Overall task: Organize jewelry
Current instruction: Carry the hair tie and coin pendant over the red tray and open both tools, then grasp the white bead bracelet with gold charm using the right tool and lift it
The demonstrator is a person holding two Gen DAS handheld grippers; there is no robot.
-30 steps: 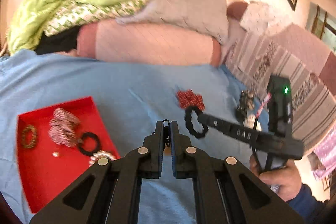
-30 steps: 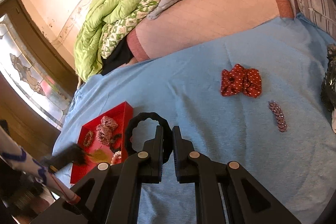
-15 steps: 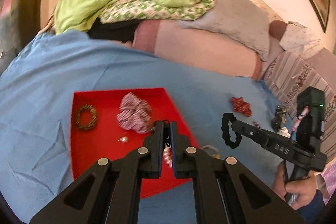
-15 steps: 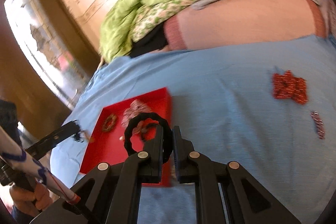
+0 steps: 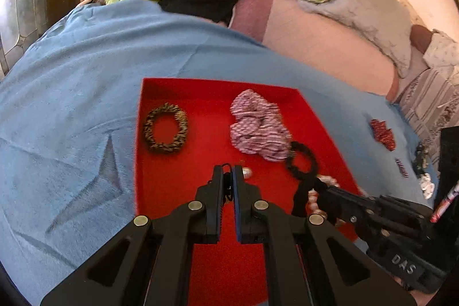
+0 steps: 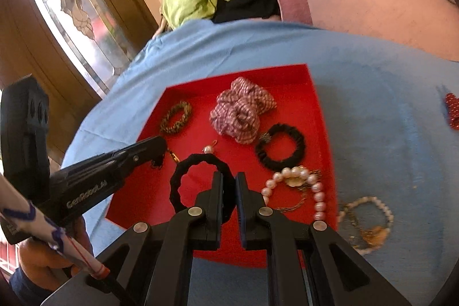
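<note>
Both grippers now above red tray [image 6: 321,116], black scrunchie [image 6: 183,179] upright

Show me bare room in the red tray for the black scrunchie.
Free: the red tray floor near its front edge, below the leopard hair tie, and its far left corner. Crowded: right half, with checked scrunchie, black hair tie, pearl bracelet.

Black scrunchie [image 6: 198,179] above red tray [image 6: 318,116]

Both grippers have swung from the open blue sheet [image 5: 71,105] to above the red tray [image 5: 172,191]. The right gripper [image 6: 229,185] brought its black scrunchie [image 6: 183,177] along
</note>
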